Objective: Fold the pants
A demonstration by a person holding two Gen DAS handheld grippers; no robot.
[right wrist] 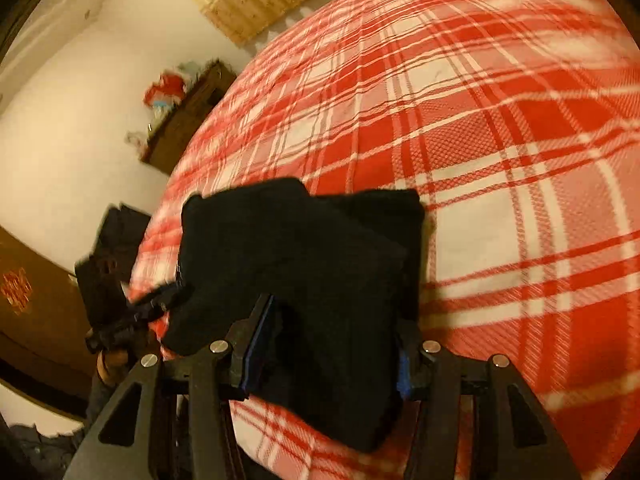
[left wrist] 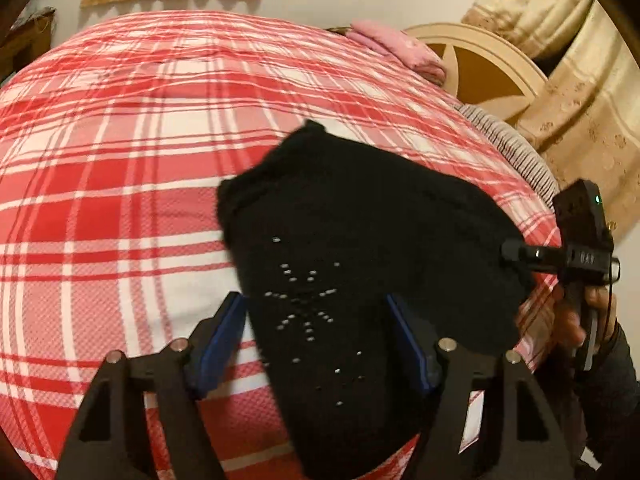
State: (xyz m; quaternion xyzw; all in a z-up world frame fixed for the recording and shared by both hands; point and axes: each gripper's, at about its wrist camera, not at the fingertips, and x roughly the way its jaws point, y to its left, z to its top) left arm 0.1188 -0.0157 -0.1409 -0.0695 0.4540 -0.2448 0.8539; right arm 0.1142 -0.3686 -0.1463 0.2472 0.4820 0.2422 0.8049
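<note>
Bedroom setting: bed covered by a red-and-white plaid sheet, pale wall behind, beige patterned curtain and a cream rounded headboard at one side.

Item 1, pants: black, bunched into a thick folded bundle lying on the plaid sheet near the bed's edge; small shiny studs form a star-like pattern on the upper face.

Item 2, left gripper: blue-padded jaws stand apart on either side of the bundle's near end; the cloth sits between them, and whether the pads press it cannot be told.

Item 3, right gripper: jaws clamped on a thick fold of the pants, blue pads against the cloth on both sides. In the left wrist view it reaches in from the far edge of the bundle, held by a hand.

Item 4, pink cloth: folded, by the headboard.

Item 5, dark wooden cabinet: against the wall beyond the bed.
</note>
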